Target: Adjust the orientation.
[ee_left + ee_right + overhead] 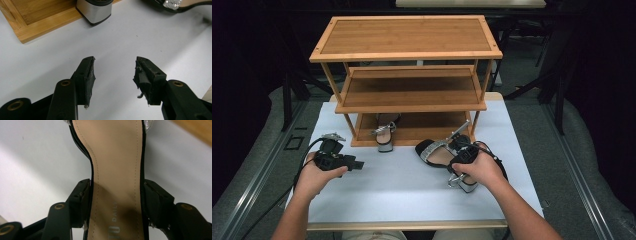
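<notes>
A three-tier bamboo shoe rack [407,52] stands at the back of the white table [402,185]. One black and silver block-heel sandal [385,131] sits on the rack's bottom shelf with its silver heel [94,11] at the front edge. A second sandal [437,151] lies on the table at the right; my right gripper [464,150] is shut on its waist, jaws pressing both sides of the tan insole [116,177]. My left gripper [357,164] is open over bare table, nothing between its fingertips [88,75].
The rack's top and middle shelves [409,90] hold nothing. The rack's bottom frame [37,27] lies just ahead and left of the left gripper. Dark floor and metal rails [262,165] flank the table.
</notes>
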